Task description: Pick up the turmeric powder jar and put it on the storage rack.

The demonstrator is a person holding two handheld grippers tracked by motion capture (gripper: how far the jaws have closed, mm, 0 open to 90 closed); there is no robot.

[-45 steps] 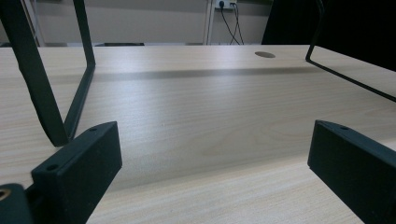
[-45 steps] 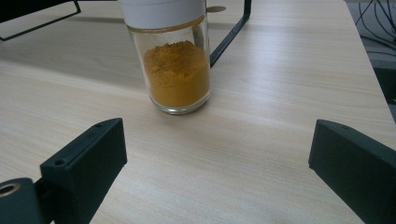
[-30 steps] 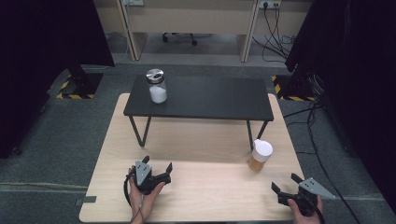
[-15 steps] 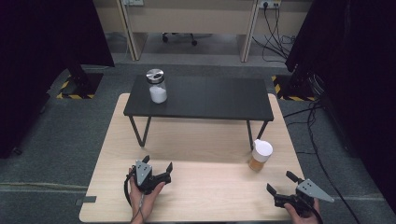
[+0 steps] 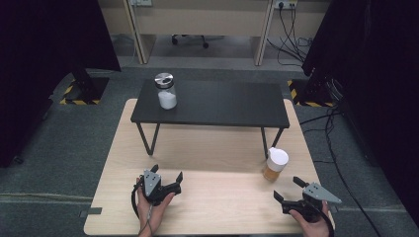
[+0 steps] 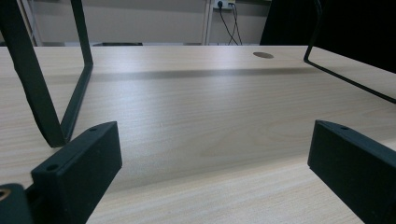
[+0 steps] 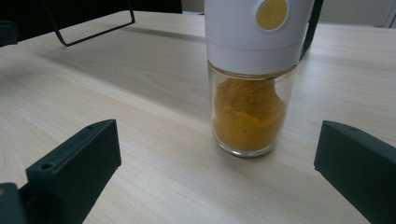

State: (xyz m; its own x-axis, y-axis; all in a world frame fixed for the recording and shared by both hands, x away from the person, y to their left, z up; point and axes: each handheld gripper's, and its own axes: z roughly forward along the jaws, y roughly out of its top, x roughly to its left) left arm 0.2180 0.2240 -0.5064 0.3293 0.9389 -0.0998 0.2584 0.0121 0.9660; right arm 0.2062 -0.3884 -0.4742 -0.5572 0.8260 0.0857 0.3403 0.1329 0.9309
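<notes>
You have two jars in front of you: one spice jar (image 5: 275,165) with a white cap and orange powder, standing on the wooden table (image 5: 207,148), and one glass jar (image 5: 166,91) with a metal lid and white contents on the black shelf (image 5: 222,103). That makes one table and one low shelf; you can count three of the shelf's legs, and the fourth is probably behind its top. You hold two grippers, one left gripper (image 5: 165,176) and one right gripper (image 5: 288,189), each with two jaws.
</notes>
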